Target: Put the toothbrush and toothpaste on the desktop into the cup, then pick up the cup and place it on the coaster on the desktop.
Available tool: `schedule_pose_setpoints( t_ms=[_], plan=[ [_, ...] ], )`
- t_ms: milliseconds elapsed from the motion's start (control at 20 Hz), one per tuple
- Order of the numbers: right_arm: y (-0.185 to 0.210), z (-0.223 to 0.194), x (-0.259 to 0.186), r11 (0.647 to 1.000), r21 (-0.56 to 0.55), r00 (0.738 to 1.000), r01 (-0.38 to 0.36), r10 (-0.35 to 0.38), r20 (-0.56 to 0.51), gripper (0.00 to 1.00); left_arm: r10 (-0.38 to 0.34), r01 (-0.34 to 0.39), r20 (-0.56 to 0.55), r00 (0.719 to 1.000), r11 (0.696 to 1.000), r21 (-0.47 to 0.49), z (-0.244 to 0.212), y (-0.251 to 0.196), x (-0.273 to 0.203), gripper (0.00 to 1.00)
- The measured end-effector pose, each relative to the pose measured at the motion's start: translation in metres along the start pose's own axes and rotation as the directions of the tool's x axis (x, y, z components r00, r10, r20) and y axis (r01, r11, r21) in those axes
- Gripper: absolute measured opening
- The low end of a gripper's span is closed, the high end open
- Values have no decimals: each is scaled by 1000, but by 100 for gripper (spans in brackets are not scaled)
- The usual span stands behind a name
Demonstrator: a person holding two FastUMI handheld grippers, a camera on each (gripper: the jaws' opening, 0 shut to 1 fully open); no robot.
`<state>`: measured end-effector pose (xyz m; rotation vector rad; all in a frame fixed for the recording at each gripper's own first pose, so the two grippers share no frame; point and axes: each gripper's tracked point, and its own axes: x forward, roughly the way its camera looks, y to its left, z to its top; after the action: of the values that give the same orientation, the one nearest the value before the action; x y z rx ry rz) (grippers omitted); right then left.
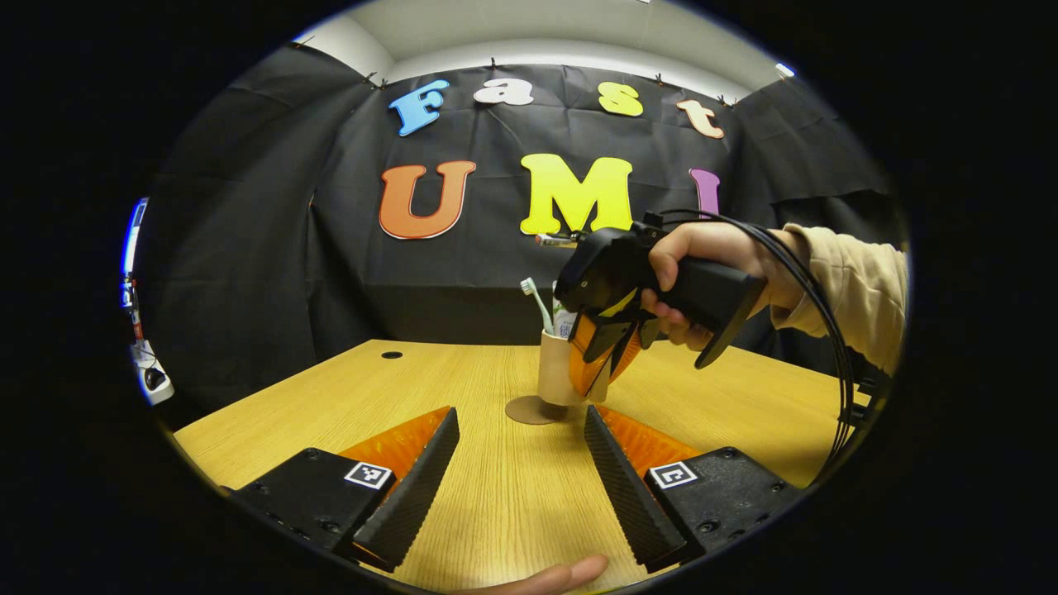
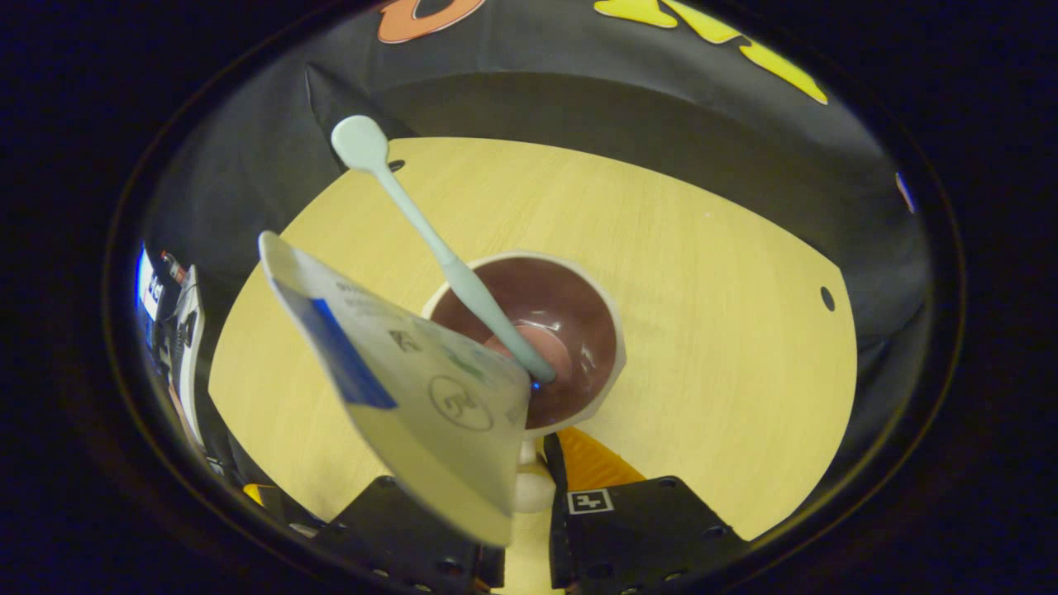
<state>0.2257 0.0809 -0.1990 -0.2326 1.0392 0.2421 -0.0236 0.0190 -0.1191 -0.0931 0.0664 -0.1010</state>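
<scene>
Nearest you in the left gripper view, your left claw (image 1: 519, 471) hovers low over the wooden desk (image 1: 347, 397) with its two fingers spread wide and nothing between them; a fingertip of yours (image 1: 554, 576) peeks in at the bottom edge. Straight ahead of those fingers the cup (image 1: 555, 369) stands upright, a pale, slightly tapered tumbler, its base on the edge of the round brown coaster (image 1: 529, 410), most of which lies bare to the cup's left. Your right claw (image 1: 602, 364) comes down onto the cup's right side from above, tilted steeply downward. Your right hand (image 1: 702, 277) wraps its handle, the beige sleeve (image 1: 851, 281) reaches in from the right, and a black cable loops behind the wrist.

In the right gripper view you look down into the cup, glossy dark brown inside with a pale rim. The claw's fingers stand close together at the cup's near rim, pinching its wall between them. The toothbrush (image 2: 438, 248) is pale mint, its end down in the cup's bottom, its long axis leaning up and away to the left, head topmost. The toothpaste (image 2: 405, 388) is a white flattened tube with a blue patch, standing in the cup, its flat crimped end up and leaning left.
</scene>
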Motion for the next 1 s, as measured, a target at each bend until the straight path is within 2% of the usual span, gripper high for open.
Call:
schedule_pose_setpoints(
  t_ms=[150, 300, 500, 600, 700, 750, 800, 850, 950, 1000],
  plan=[
    [-4, -1, -1, 1000, -2, 1000, -13, 13, -10, 18, 13, -13, -8, 1000, 1000, -2, -6, 10, -1, 97],
    [-3, -1, -2, 1000, 14, 1000, -17, 17, -19, 18, -5, 4, -22, 1000, 999, -34, -9, 7, 0, 97],
    [-2, -8, 1, 997, 44, 997, -66, 68, -40, 19, -18, 16, -46, 999, 999, -49, -17, 2, 1, 97],
    [-1, -4, -2, 998, 33, 998, -59, 59, 0, 22, -15, 12, -50, 999, 999, -51, -18, 2, 2, 97],
    [5, -5, -8, 995, 44, 995, -92, 91, 33, 30, -13, 10, -56, 998, 999, -54, -20, 3, 3, 97],
    [7, -1, -11, 992, 64, 992, -109, 105, 71, 45, -10, 7, -59, 998, 998, -54, -20, 4, 3, 97],
    [6, -1, -16, 991, 71, 990, -111, 105, 93, 45, -6, 3, -63, 998, 999, -53, -20, 4, 4, 97],
    [3, 1, -22, 991, 74, 987, -114, 104, 121, 52, 1, -4, -66, 998, 999, -51, -21, 7, 5, 97],
    [-5, 0, -37, 987, 90, 977, -132, 115, 177, 61, 12, -15, -68, 998, 999, -46, -19, 7, 6, 97],
    [-8, 1, -44, 985, 101, 972, -143, 120, 203, 69, 19, -22, -67, 998, 999, -40, -18, 7, 7, 97]
  ],
)
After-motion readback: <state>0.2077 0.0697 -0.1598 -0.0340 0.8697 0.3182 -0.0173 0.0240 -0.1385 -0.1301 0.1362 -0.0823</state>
